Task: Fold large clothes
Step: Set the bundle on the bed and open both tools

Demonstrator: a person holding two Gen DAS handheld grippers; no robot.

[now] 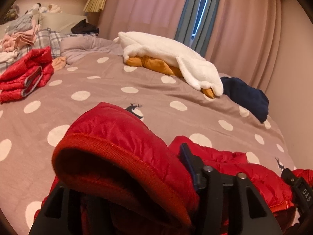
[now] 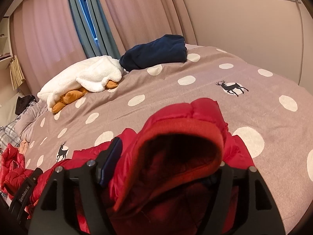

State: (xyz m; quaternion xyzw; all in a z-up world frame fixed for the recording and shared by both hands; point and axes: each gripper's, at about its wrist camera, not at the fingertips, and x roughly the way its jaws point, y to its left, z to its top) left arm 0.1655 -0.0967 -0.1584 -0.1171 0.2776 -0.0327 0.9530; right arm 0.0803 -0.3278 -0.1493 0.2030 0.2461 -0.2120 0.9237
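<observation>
Left wrist view: the red puffer jacket (image 1: 121, 148) lies on the near bed (image 1: 109, 82), cuffs between the left tongs (image 1: 125, 178) and right tongs (image 2: 164, 168), whose pads look apart (grip uncertain). Folding looks barely started; another red jacket (image 1: 25, 74) sits folded far left.

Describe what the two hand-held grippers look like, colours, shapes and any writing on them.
Both are matte black. The left hand-held gripper has angular finger arms with triangular cut-outs, silver bolt heads and a dark blue pad on one finger. The right hand-held gripper is built the same, blue pad included. In each view the other one shows at the frame edge with white lettering, which reads "GenRobot.AI" in the right wrist view. No sleeves or cables show.
</observation>
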